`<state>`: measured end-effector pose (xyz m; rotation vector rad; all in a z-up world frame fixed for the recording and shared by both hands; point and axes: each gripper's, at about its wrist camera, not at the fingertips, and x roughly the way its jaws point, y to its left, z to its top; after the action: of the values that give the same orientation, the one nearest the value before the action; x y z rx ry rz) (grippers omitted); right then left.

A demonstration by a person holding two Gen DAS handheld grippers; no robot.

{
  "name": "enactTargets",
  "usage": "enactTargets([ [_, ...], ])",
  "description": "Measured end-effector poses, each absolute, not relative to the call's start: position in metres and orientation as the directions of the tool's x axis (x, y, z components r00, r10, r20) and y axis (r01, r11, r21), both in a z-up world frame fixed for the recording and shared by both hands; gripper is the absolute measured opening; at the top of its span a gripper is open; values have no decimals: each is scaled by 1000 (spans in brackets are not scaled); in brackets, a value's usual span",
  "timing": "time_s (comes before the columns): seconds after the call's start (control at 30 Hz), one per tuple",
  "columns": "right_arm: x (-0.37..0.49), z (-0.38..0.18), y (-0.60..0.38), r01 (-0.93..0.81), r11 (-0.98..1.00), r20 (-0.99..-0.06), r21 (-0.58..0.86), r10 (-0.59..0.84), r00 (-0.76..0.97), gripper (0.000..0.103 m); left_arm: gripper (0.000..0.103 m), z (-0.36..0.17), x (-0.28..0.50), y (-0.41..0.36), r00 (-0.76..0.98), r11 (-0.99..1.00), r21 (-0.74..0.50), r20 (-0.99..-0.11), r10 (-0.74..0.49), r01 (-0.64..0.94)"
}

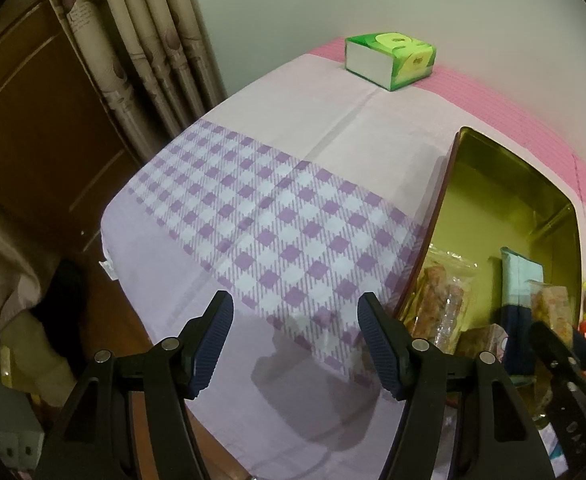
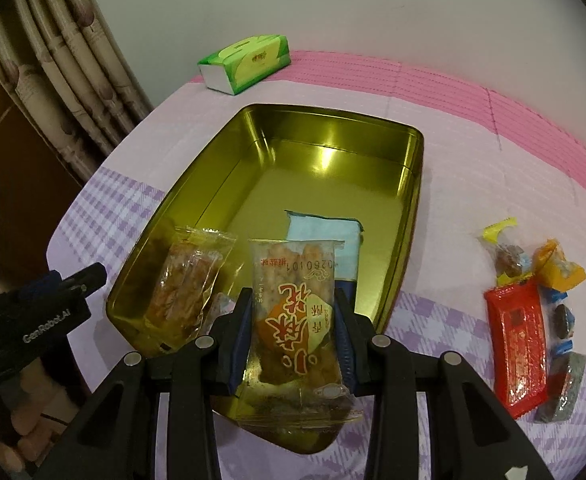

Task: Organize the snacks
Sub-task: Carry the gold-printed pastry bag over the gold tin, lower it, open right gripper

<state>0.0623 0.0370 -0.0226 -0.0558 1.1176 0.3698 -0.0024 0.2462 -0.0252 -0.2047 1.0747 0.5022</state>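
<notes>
A gold tin [image 2: 229, 184] lies open on the table; its wall shows in the left wrist view [image 1: 445, 204]. In it lie a clear packet of brown snacks [image 2: 189, 280] and a light blue packet [image 2: 325, 236]. My right gripper [image 2: 293, 332] is shut on a clear snack packet with red characters [image 2: 297, 312], held above the tin's near end. My left gripper [image 1: 295, 344] is open and empty over the checked cloth, left of the tin. Loose snacks lie right of the tin: a red packet [image 2: 517, 344], an orange one [image 2: 561, 272] and dark ones [image 2: 561, 396].
A green tissue box [image 2: 245, 62] stands at the back of the table near the wall, also in the left wrist view [image 1: 389, 60]. Curtains [image 1: 133, 40] and a wooden door [image 1: 33, 120] are to the left. The table's left edge [image 1: 109, 240] drops off there.
</notes>
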Motion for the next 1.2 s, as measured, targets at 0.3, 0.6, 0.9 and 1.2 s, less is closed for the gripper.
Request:
enactTargets([
  [0.3,74,-42,72,-331,936,-895,120,246,372,35,65,-25,-2,246,372,868,70,-884,282,-492],
  [0.6,75,-48,76,-341,932,-897,125,253,362,37,65,-27,-4,243,372,873,69,-886,276,-483],
  [0.9,73,-45,76,-345,928,-891,139,270,366,42,65,-26,-2,237,377,884,80,-884,277,-461],
  [1.2,65,-24,56,-337,928,-864,159,296,408,43,65,-26,-1,233,381,891,86,-882,276,-445],
])
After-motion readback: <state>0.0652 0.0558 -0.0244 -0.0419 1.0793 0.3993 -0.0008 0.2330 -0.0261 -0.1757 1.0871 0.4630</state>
